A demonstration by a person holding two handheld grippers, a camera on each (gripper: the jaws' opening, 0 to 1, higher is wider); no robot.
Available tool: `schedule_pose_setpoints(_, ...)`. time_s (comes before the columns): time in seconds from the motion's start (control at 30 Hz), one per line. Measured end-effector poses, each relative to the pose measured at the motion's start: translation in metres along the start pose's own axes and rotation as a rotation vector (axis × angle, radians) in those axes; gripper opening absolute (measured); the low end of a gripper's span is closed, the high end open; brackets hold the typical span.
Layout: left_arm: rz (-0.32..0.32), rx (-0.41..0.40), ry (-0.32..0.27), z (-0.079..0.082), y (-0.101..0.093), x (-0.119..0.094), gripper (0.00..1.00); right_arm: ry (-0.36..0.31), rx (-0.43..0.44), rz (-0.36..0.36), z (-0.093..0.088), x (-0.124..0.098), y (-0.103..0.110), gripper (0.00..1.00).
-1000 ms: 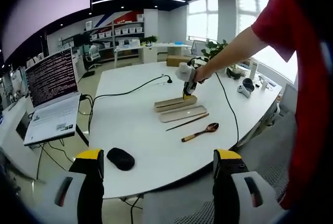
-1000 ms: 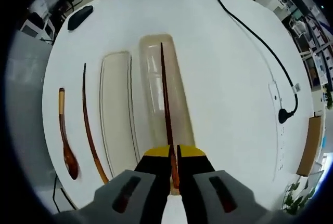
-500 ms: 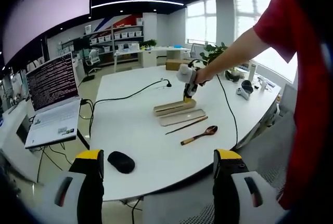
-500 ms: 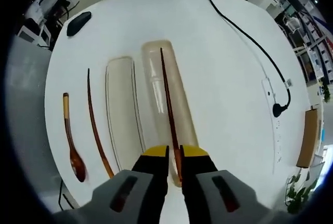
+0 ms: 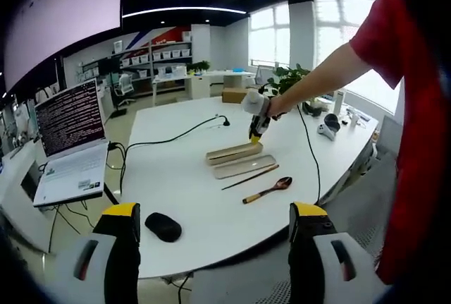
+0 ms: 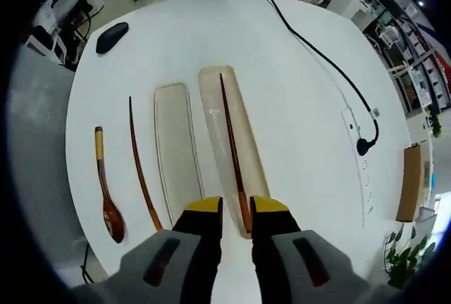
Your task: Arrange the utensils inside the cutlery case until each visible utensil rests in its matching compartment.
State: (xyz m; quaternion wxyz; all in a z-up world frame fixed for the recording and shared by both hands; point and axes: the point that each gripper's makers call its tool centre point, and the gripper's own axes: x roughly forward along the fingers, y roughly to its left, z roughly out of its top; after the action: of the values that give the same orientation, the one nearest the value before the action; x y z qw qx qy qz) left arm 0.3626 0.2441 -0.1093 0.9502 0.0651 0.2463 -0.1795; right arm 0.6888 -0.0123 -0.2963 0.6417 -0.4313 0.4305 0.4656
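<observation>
Two wide-spread jaws of the left gripper [image 5: 213, 247] hold nothing, well short of the case [image 5: 234, 152] on the desk [image 5: 176, 177]. In the right gripper view, the right gripper [image 6: 236, 209] stands slightly parted above the case, empty; one chopstick [image 6: 232, 150] lies inside, with the lid [image 6: 177, 152], another chopstick [image 6: 141, 166] and spoon [image 6: 107, 187] beside.

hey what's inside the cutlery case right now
One chopstick lies lengthwise inside the cutlery case. Its near end is partly covered by the right gripper, whose jaws stand open around it. The lid, second chopstick and spoon lie outside on the table.
</observation>
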Motion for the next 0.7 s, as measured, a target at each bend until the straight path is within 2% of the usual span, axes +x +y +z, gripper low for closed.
schedule_pose_setpoints(0.23,-0.007,0.005,-0.017,0.002,-0.004,-0.002,0.9,-0.019,-0.04,-0.014,0.003,-0.016,0.008,0.11)
schedule_pose_setpoints(0.37,-0.007,0.008,-0.02,0.001,-0.005,-0.005,0.9,-0.03,-0.059,-0.017,0.004,-0.023,0.023,0.11)
schedule_pose_setpoints(0.7,-0.009,0.013,-0.023,-0.002,-0.006,-0.013,0.9,-0.057,-0.076,-0.017,0.006,-0.022,0.03,0.11)
